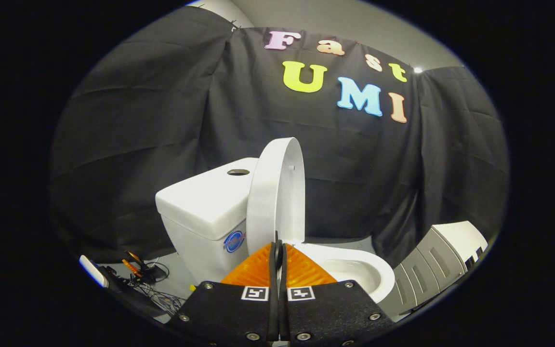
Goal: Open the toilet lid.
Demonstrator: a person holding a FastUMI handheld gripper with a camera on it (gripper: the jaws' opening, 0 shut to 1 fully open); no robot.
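Gripper (277, 248) level, fingers pressed together on nothing, tips right at raised toilet lid's (277, 193) lower edge; white lid upright, leaning toward tank (205, 202), bowl (359, 270) exposed.

One white ceramic toilet (354, 270), with one white plastic lid (277, 193) raised upright and one white boxy tank (205, 207) beside it. One gripper (277, 250), two fingers pressed together. One grey ribbed bin (431, 270). One tangle of dark cables (147, 279).

A test booth, not a real bathroom: black cloth wall (162, 120) hangs behind a white toilet (210, 212), loose cables (154, 289) on the floor at 8 o'clock.
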